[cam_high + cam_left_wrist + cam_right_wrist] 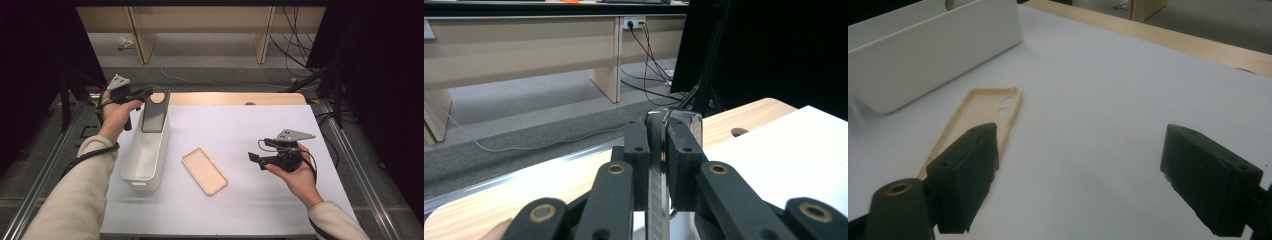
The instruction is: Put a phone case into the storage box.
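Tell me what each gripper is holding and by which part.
The left gripper pinches a grey phone case by its top edge, over the white bin. The right gripper is open and holds nothing.

no readable text, labels or signs

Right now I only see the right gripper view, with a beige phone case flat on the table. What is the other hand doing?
Observer: The left gripper pinches a grey phone case, standing upright over the far end of the white bin.
Operator: Is it pinched tight?
Observer: Yes, the left gripper view shows both pads pressed against the case's edge.
Operator: Is my gripper near the beige one?
Observer: From above, the right gripper hangs open, to the right of the beige phone case, not touching it.
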A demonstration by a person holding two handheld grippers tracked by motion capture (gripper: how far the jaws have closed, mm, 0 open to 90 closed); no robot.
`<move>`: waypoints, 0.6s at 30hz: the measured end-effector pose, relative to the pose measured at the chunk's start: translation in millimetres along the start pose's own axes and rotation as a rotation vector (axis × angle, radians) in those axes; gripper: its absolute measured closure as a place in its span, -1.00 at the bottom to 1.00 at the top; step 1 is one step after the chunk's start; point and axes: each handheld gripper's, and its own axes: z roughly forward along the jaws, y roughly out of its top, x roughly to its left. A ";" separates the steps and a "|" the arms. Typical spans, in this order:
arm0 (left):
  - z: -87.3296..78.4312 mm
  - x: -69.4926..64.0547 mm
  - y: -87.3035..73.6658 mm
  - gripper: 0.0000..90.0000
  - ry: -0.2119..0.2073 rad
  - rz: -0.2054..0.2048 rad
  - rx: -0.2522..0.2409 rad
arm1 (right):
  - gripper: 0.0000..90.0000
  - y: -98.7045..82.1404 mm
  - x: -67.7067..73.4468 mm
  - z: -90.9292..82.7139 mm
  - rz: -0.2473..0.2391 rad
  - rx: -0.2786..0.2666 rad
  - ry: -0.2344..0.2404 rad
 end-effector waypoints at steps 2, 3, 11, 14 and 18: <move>0.4 1.1 -1.3 0.80 0.001 -0.004 0.000 | -0.64 -0.1 -0.2 0.3 0.000 0.001 0.000; 0.7 1.3 -2.0 0.80 0.001 -0.007 0.000 | -0.64 -0.2 -0.2 0.4 0.000 0.001 0.000; 2.4 3.7 -6.6 0.80 0.005 -0.019 0.008 | -0.63 -0.4 -0.5 0.8 0.001 0.002 0.003; 3.1 4.8 -9.2 0.80 0.007 -0.024 0.013 | -0.63 -0.5 -0.3 1.0 0.001 0.003 0.004; 3.7 5.7 -11.8 0.80 0.010 -0.031 0.016 | -0.63 -0.4 -0.2 0.8 0.001 0.002 0.004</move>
